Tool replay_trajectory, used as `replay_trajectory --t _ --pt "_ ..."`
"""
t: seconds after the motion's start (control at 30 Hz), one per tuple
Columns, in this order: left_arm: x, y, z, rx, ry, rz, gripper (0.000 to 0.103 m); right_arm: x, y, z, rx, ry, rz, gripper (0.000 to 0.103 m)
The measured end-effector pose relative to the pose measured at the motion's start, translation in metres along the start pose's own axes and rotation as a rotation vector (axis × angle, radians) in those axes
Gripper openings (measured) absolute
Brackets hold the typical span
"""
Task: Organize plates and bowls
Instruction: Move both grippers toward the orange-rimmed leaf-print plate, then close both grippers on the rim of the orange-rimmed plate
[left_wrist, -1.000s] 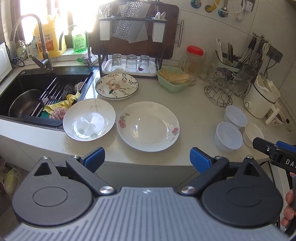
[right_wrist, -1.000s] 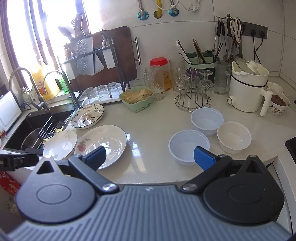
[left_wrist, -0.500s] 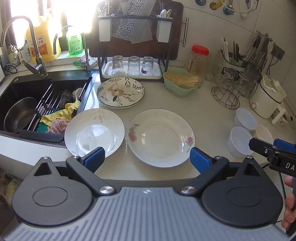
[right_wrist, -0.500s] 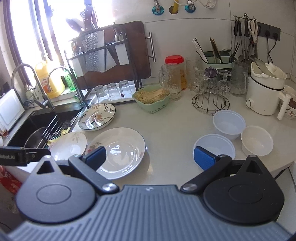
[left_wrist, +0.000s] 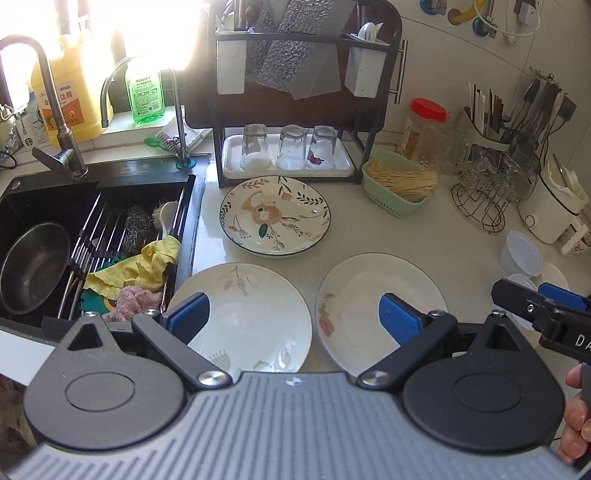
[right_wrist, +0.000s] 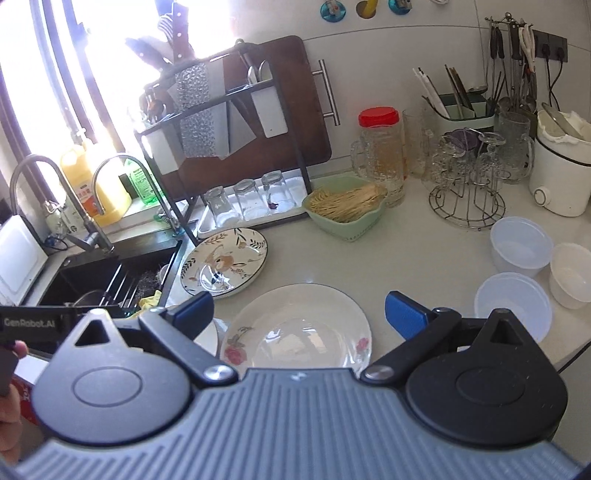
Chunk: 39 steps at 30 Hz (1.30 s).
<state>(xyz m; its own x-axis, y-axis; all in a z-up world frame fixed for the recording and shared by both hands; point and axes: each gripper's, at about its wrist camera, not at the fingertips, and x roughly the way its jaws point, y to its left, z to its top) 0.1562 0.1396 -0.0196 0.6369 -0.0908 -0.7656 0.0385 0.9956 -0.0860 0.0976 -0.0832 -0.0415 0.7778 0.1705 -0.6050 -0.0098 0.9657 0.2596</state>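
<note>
Far left: black sink (left_wrist: 92, 206) recessed in the pale countertop (left_wrist: 376, 236); steel pot (left_wrist: 33, 266) in the basin, yellow cloth (left_wrist: 147, 264) and pink cloth (left_wrist: 135, 297) bunched on the sink rack; two faucets behind, yellow jug (left_wrist: 62, 107) and green bottle (left_wrist: 144, 92) on the sill, window glare strong; dish rack (left_wrist: 295, 96) against the wall with three upturned glasses (left_wrist: 288, 146) on its white tray, dark cutting board behind it.

Plates: patterned plate (left_wrist: 275, 216) just in front of the rack; plain white plate (left_wrist: 245, 319) near the counter edge beside the sink; rose plate (left_wrist: 373, 306) just right of it, narrow gap, not touching.

left gripper (left_wrist: 295, 317) hovers over those two front plates, fingers spread wide, holding nothing.

right gripper (right_wrist: 299, 314) hovers over the rose plate (right_wrist: 299, 328), fingers also spread, empty.

Right of centre: green basket (right_wrist: 345, 206) of sticks, red-lid jar (right_wrist: 380, 147), wire stand (right_wrist: 467, 199) with glassware, utensil holder, white cooker (right_wrist: 561, 173) at far right.

Bowls: three small white bowls (right_wrist: 521, 251) clustered near the right counter edge, close together; contact between them unclear.
</note>
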Motion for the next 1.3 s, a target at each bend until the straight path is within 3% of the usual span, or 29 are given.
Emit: replay_trajectory --t 0.1,0.3,0.47,0.77,0.83,0.93,1.0,1.07,1.23,1.3 --pt "0.017 0.019 0.008 0.028 0.022 -0.014 0.100 0.013 0.016 -0.003 0.026 0.002 0.005 0.089" --pt "0.052 0.053 0.023 0.090 0.065 -0.048 0.100 0.036 0.047 -0.012 0.062 0.016 -0.019 0.081" --pt "0.084 0.085 0.028 0.069 0.115 -0.078 0.100 0.056 0.071 -0.025 0.017 0.021 -0.066 0.081" --pt "0.138 0.132 0.024 0.030 0.195 -0.147 0.099 0.086 0.096 -0.047 0.083 0.103 -0.017 0.080" --pt "0.145 0.139 0.022 0.036 0.205 -0.167 0.099 0.088 0.103 -0.051 0.086 0.086 -0.013 0.075" --pt "0.157 0.147 0.019 0.059 0.213 -0.203 0.098 0.099 0.110 -0.056 0.081 0.126 -0.022 0.058" --pt "0.166 0.153 0.014 0.067 0.226 -0.209 0.093 0.108 0.113 -0.061 0.084 0.166 -0.046 0.041" --pt "0.174 0.157 0.007 0.079 0.243 -0.234 0.087 0.116 0.116 -0.067 0.079 0.202 -0.055 0.030" --pt "0.194 0.169 -0.006 0.091 0.302 -0.254 0.066 0.130 0.119 -0.078 0.108 0.291 -0.063 0.027" --pt "0.199 0.173 -0.008 0.088 0.310 -0.243 0.063 0.135 0.117 -0.080 0.122 0.304 -0.087 0.027"
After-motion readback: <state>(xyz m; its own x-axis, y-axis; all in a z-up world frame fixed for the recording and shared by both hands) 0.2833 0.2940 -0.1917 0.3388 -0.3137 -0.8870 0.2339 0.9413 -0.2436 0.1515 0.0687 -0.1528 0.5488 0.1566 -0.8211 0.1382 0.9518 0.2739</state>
